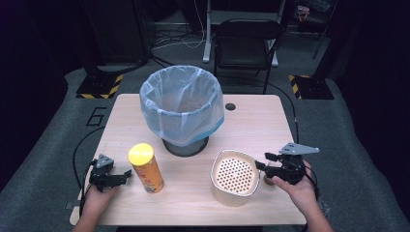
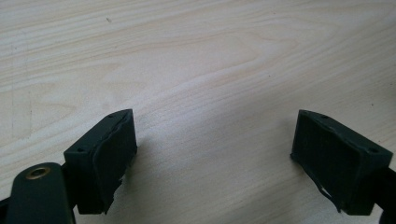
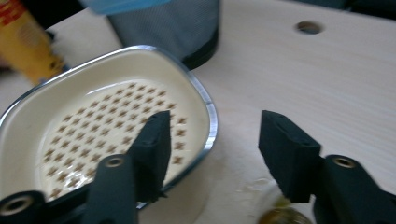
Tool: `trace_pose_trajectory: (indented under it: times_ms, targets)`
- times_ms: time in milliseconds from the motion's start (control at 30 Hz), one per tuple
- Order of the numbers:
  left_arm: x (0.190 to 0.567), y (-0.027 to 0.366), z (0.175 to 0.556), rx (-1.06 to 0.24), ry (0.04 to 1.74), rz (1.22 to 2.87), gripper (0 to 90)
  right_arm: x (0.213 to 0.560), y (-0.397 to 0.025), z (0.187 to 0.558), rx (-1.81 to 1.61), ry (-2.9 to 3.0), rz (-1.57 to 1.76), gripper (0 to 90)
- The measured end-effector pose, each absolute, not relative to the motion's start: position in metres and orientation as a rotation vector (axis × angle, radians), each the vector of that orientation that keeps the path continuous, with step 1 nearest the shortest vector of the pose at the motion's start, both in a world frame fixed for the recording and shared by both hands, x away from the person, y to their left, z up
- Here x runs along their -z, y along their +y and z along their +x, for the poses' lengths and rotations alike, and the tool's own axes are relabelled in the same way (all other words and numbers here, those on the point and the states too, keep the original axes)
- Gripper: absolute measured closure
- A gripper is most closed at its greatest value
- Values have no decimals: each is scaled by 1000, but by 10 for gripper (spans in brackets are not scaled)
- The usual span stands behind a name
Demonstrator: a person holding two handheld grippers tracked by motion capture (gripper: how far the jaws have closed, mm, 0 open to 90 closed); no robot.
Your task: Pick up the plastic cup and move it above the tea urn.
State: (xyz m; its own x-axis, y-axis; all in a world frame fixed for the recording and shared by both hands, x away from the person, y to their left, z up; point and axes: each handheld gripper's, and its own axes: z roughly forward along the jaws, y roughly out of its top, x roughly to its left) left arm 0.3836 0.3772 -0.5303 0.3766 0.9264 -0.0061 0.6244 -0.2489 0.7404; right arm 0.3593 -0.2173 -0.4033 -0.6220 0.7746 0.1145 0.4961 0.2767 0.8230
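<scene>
Cream container [image 1: 235,178] w/ right gripper [image 1: 261,161] jaws apart astride its rim, left gripper [image 1: 128,174] released (wood table [image 1: 251,125], dark room).

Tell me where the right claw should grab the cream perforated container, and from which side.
Grip the right-hand rim of the cream container, coming in from its right, where the right claw already sits open. The metal-edged rim is thin and exposed; one jaw is over the inside, the other outside, so closing should pinch the wall.

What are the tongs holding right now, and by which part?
Nothing. The left tongs gape over bare table; the right tongs are open astride the cream container's rim, not yet closed on it.
</scene>
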Motion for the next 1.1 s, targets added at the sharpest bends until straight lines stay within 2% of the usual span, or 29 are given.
trace_pose_trajectory:
  times_ms: [167, 267, 433, 900, 1100]
  targets:
    - [530, 377, 384, -583, 1333, 1975, 138, 407, -238, 356, -1189, 2083, 1269, 260]
    - [530, 377, 384, -583, 1333, 1975, 138, 418, -245, 357, -1150, 2080, 1295, 213]
    - [530, 377, 384, -583, 1333, 1975, 138, 440, -248, 359, -1063, 2091, 1328, 187]
    - [530, 377, 384, -583, 1333, 1975, 138, 472, -239, 364, -1007, 2067, 1395, 192]
    - [530, 377, 384, -583, 1333, 1976, 138, 483, -239, 365, -974, 2083, 1406, 249]
